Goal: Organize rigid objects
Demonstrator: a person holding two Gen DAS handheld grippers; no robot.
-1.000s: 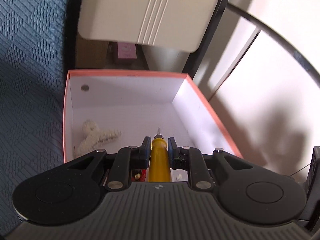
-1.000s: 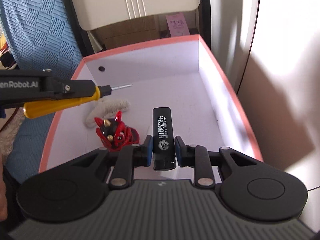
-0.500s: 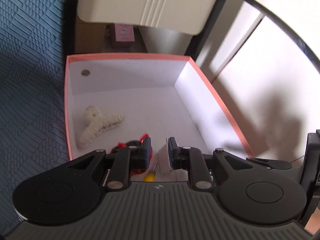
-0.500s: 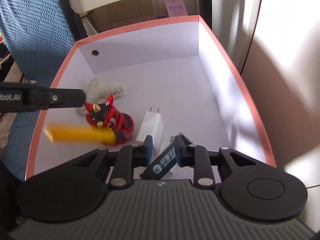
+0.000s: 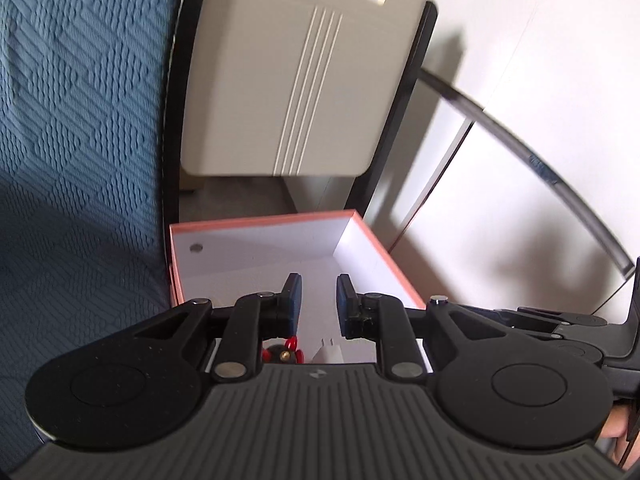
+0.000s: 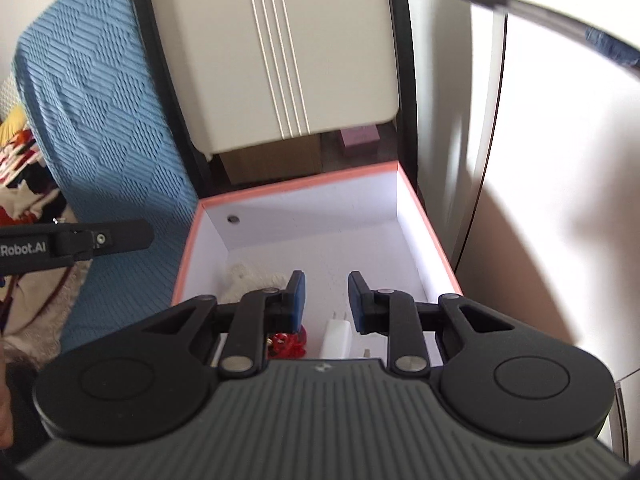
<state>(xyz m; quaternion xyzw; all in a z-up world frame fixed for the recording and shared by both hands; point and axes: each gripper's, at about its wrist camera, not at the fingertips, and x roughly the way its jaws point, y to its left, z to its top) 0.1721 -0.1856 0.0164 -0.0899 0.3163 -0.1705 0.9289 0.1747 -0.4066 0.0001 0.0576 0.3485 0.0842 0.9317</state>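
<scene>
Grippers emptied over box, both pulling back.

Standing spread now, left gripper (image 5: 316, 300) and right gripper (image 6: 325, 298), nothing pinched between either pair of fingers, where a second ago holding a yellow screwdriver and a black stick. Sitting ahead of and below both: box (image 6: 304, 184), pink-rimmed, white inside. Showing just under the right fingers: charger (image 6: 337, 338), red toy (image 6: 289, 342) to its left, fuzzy clip (image 6: 250, 276) further forward-left. Hiding below the gripper bodies, probably, the two dropped items; cannot tell exactly where lying. Rising higher and tilting up compared with half a second ago, so likely finishing this drop and heading off for more.
</scene>
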